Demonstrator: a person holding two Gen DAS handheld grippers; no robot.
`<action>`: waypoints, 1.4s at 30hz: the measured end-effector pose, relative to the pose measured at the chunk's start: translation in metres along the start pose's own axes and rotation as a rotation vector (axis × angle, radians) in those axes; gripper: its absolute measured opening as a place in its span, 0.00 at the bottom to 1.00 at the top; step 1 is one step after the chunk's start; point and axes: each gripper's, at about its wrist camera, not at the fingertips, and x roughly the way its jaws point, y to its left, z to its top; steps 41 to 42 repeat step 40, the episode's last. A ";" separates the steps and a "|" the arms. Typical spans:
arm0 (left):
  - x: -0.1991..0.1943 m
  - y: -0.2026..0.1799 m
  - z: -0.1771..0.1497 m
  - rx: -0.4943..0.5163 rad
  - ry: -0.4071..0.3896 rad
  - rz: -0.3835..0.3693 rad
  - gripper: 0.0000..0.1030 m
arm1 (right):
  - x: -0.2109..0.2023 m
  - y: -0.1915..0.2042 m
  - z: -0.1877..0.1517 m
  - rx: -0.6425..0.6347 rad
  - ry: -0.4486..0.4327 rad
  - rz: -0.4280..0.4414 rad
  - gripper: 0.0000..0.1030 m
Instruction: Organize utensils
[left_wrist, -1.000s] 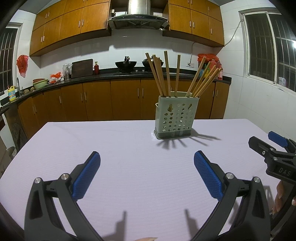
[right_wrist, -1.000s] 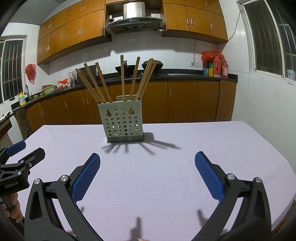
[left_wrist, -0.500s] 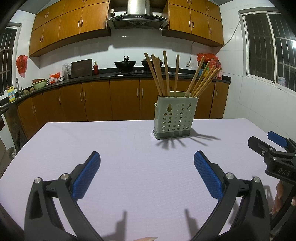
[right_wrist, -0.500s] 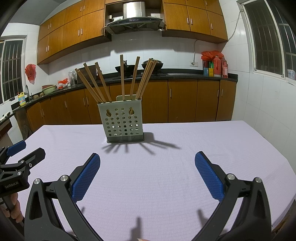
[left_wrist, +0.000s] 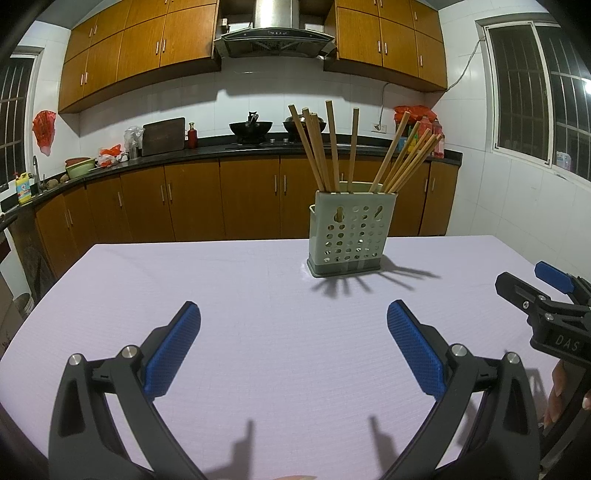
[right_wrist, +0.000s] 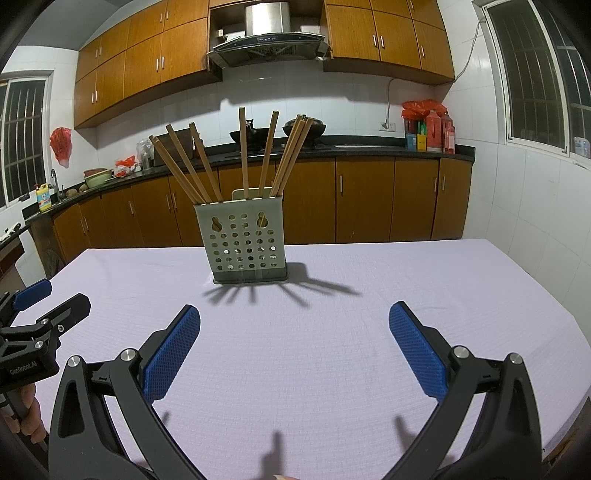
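Observation:
A grey perforated utensil holder (left_wrist: 351, 233) stands upright on the pale lilac table (left_wrist: 258, 332), with several wooden chopsticks (left_wrist: 328, 147) fanned out of its top. It also shows in the right wrist view (right_wrist: 243, 240) with its chopsticks (right_wrist: 243, 151). My left gripper (left_wrist: 293, 325) is open and empty, low over the table, well short of the holder. My right gripper (right_wrist: 293, 325) is open and empty, also short of the holder. The right gripper shows at the right edge of the left wrist view (left_wrist: 535, 291); the left gripper shows at the left edge of the right wrist view (right_wrist: 48, 302).
The table (right_wrist: 406, 295) ends at the right (right_wrist: 576, 350) and at the far side. Behind it run wooden kitchen cabinets and a dark counter (left_wrist: 221, 147) with woks, bottles and a cutting board. Barred windows (left_wrist: 535, 103) are at the right.
The left wrist view has shifted very slightly, with the holder a little lower and further left in frame. The right gripper and the holder have not moved. Both grippers stay open.

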 end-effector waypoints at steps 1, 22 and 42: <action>0.000 -0.001 0.000 0.000 0.000 0.001 0.96 | 0.000 0.000 0.000 0.000 0.000 0.000 0.98; 0.000 0.002 -0.001 -0.001 0.002 0.002 0.96 | -0.001 0.002 -0.002 0.001 0.002 0.001 0.98; 0.000 0.007 -0.004 -0.018 0.010 0.024 0.96 | -0.003 0.004 -0.003 0.003 0.003 0.003 0.98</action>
